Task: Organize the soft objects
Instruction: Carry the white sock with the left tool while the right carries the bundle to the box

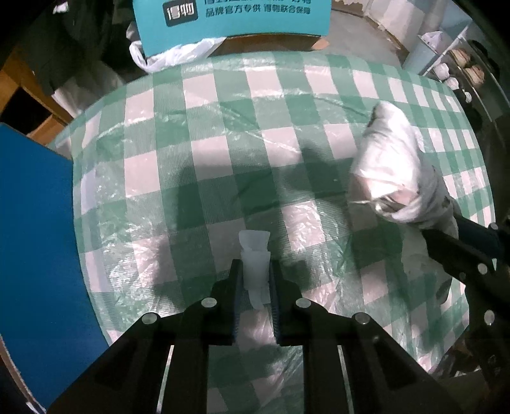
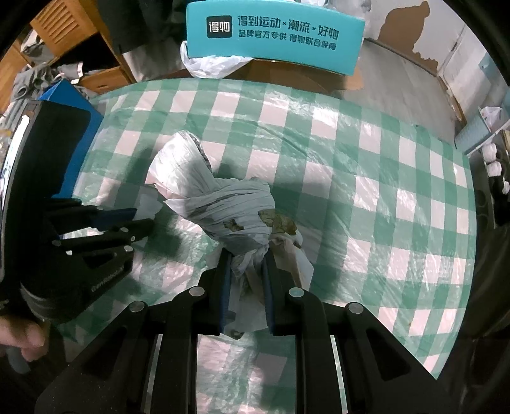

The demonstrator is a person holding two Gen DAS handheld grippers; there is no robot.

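A white plastic bag [image 2: 223, 203], twisted and knotted with brown stains, lies on the green-and-white checked tablecloth [image 2: 366, 178]. My right gripper [image 2: 247, 264] is shut on the bag's bunched end. In the left wrist view the same bag [image 1: 392, 168] shows at the right, with the right gripper [image 1: 459, 251] behind it. My left gripper [image 1: 255, 270] is shut on a thin white strip of plastic [image 1: 255, 254] that sticks up between its fingers. In the right wrist view the left gripper [image 2: 140, 219] is at the left, just beside the bag.
A teal box with white print [image 2: 274, 38] stands past the table's far edge, with a white bag [image 2: 213, 65] under it. A blue panel [image 1: 35, 248] lies along the table's left side. Wooden shelves [image 2: 63, 28] stand at the far left.
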